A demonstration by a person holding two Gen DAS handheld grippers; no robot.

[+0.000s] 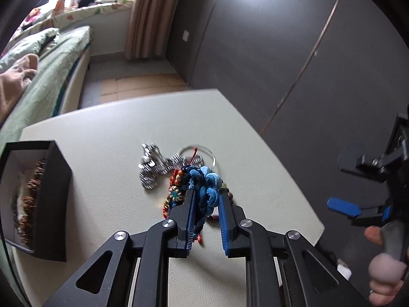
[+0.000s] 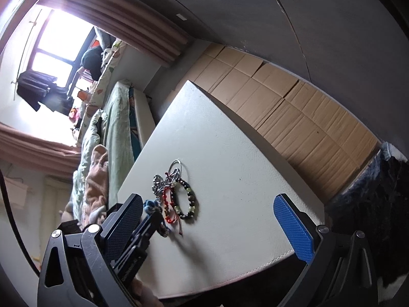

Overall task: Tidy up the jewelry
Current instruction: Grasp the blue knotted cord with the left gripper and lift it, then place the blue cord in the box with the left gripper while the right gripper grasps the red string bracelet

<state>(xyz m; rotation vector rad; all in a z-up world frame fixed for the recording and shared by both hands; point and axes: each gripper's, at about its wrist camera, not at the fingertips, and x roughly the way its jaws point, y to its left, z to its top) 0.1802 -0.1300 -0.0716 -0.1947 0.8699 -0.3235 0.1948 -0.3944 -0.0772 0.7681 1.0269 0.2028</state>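
Box holds brown beaded strand.

I am working in a bedroom of a home: a bed with green bedding and a rumpled blanket runs along one side. Pink curtains frame a bright window, clothes and cushions pile on its ledge, and my white worktop stands on tiled floor by dark wardrobe panels.

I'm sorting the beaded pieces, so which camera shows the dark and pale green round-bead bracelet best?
The right wrist view: the dark and pale green round-bead bracelet lies there as a full, unblocked ring on the white table. In the left wrist view it is almost wholly hidden.
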